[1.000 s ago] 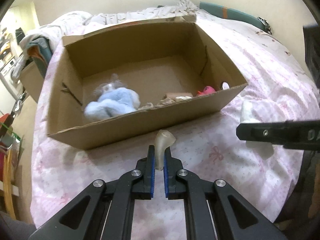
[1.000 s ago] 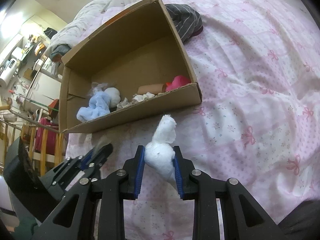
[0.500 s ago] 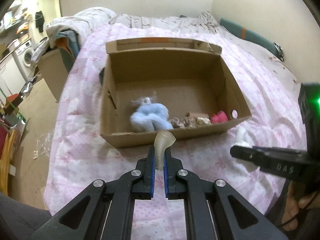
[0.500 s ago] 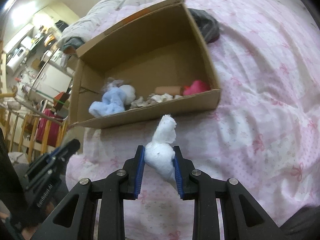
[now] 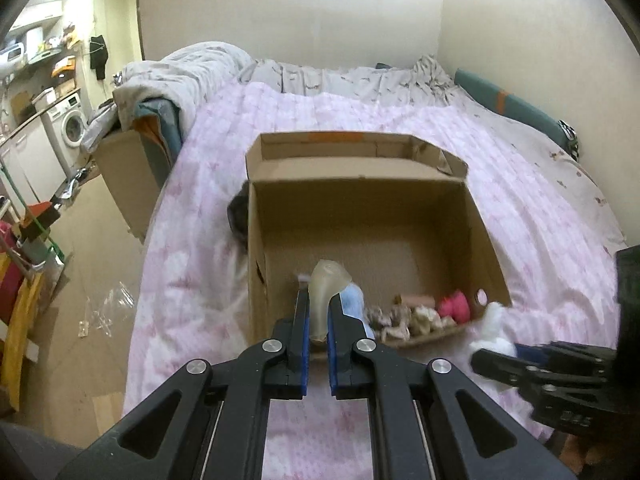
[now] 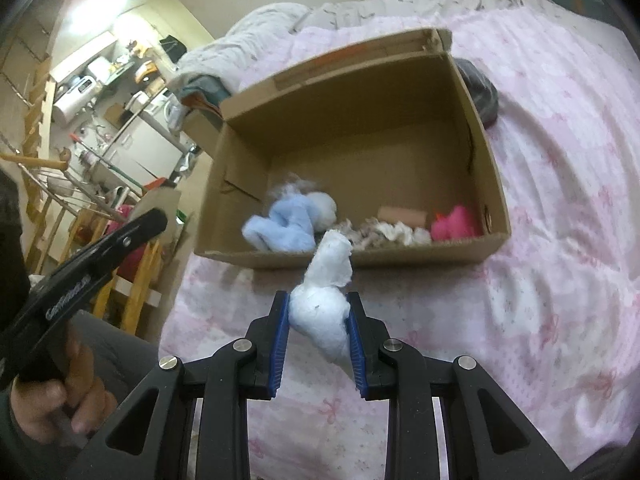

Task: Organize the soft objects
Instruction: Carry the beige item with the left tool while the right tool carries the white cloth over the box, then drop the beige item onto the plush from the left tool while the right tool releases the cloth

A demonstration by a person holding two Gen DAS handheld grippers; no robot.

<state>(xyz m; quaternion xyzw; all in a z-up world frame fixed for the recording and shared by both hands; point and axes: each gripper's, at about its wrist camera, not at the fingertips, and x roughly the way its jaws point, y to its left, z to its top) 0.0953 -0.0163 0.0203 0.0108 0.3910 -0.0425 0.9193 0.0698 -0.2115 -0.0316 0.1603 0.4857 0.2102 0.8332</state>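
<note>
The open cardboard box (image 6: 476, 156) sits on the pink quilt (image 6: 560, 240), and everything in it is bunched along the near wall: a fluffy light-blue plush (image 6: 288, 224) at the left, frayed cream rags (image 6: 384, 232), a tan roll (image 6: 402, 214), and a hot-pink soft thing (image 6: 456, 222) at the right. Compared with a second ago both cameras see the box from higher and farther back. The left gripper (image 5: 318, 320) is clamped on a smooth translucent beige piece (image 5: 326, 288); the right gripper (image 6: 318, 316) squeezes a crumpled white wad (image 6: 324, 296) just short of the box.
</note>
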